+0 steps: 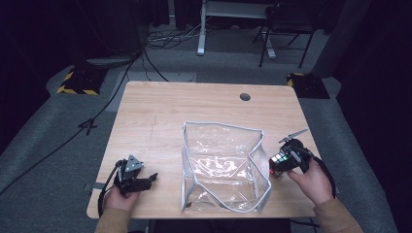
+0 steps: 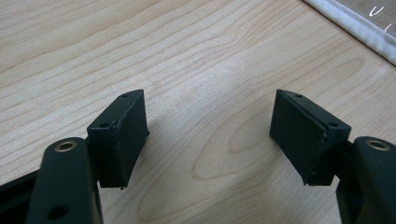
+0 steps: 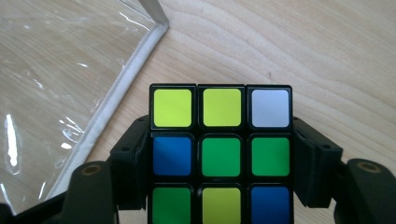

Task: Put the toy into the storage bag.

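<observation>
A colour puzzle cube (image 1: 278, 161) sits between the jaws of my right gripper (image 1: 276, 165) at the table's right side, just right of a clear plastic bag (image 1: 223, 165) with grey trim. In the right gripper view the cube (image 3: 220, 154) shows yellow, green, blue and white squares, and both pads press on its sides, so my right gripper (image 3: 219, 161) is shut on it. The bag's trim (image 3: 116, 93) lies to the left of it. My left gripper (image 1: 149, 178) rests near the front left of the table. Its jaws stand wide apart over bare wood (image 2: 210, 135), with the bag's edge (image 2: 355, 23) far off.
The wooden table (image 1: 160, 111) has a cable hole (image 1: 245, 96) near its back edge. Beyond it on the grey floor are cables (image 1: 165, 39), a white desk leg (image 1: 201, 29), a dark chair (image 1: 286, 24) and yellow-black striped bases (image 1: 77, 82).
</observation>
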Available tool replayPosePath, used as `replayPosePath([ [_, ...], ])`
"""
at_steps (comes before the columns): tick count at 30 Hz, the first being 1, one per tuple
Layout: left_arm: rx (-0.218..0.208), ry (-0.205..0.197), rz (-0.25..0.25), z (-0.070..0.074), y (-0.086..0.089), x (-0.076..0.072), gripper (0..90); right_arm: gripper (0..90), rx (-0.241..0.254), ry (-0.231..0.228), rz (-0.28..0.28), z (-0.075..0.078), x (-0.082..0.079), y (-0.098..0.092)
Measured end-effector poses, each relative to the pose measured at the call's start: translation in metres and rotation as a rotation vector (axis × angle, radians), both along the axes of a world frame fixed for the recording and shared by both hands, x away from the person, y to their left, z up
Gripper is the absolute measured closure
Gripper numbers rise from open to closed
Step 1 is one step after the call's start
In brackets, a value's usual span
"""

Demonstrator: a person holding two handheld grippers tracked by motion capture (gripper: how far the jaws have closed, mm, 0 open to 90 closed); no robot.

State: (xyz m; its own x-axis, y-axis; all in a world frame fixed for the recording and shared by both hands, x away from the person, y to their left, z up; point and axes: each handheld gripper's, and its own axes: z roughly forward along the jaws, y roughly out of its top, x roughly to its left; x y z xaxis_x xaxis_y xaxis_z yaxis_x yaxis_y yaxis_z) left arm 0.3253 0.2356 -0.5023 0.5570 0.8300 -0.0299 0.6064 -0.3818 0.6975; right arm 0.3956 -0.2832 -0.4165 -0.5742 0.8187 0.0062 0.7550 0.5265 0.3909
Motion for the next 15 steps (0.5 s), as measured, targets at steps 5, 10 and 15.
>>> replayPosePath([
  [5, 0.000, 0.000, 0.002, 0.000, 0.000, 0.000, 27.9, 33.7, 0.014, -0.027, 0.008, 0.013, -0.003, -0.003],
  [10, 0.001, -0.002, 0.005, 0.000, 0.000, 0.000, 27.8, 33.7, 0.031, -0.044, 0.008, 0.023, -0.005, -0.007],
  [15, 0.004, -0.002, 0.018, 0.000, -0.001, 0.004, 26.2, 33.7, 0.063, -0.065, 0.011, 0.038, -0.008, -0.010],
])
